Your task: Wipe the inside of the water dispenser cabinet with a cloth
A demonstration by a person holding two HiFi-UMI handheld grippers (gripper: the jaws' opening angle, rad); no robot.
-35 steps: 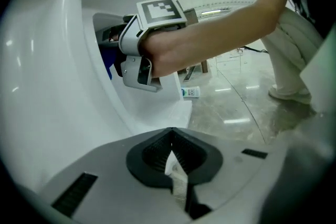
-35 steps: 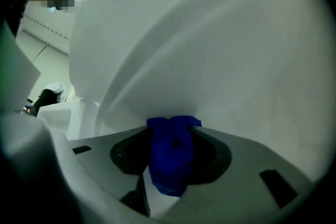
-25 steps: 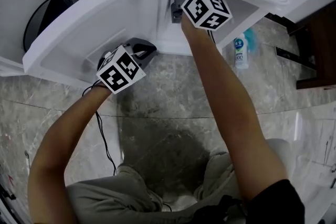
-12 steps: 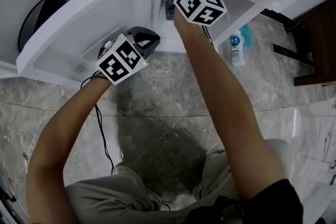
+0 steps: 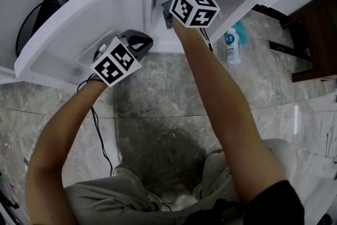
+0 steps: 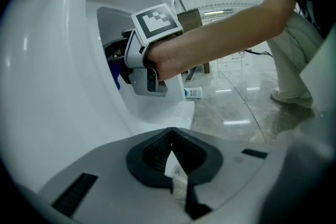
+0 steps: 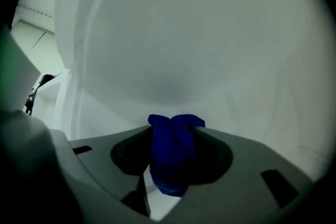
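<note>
Head view: my right gripper [image 5: 168,8] is inside the dispenser cabinet [image 5: 237,8], left gripper [image 5: 138,42] by the open door [image 5: 63,39]; glossy marble floor [image 5: 174,92], bottle [image 5: 230,47] | Left gripper view: jaws pressed together, nothing gripped | Right gripper view: jaws clamp the blue cloth [image 7: 170,152] near the white inner wall [image 7: 173,50]; hard dragging could pull the wad free.

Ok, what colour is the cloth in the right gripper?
Deep blue. The cloth sits bunched in the right gripper; clearest in the right gripper view.
</note>
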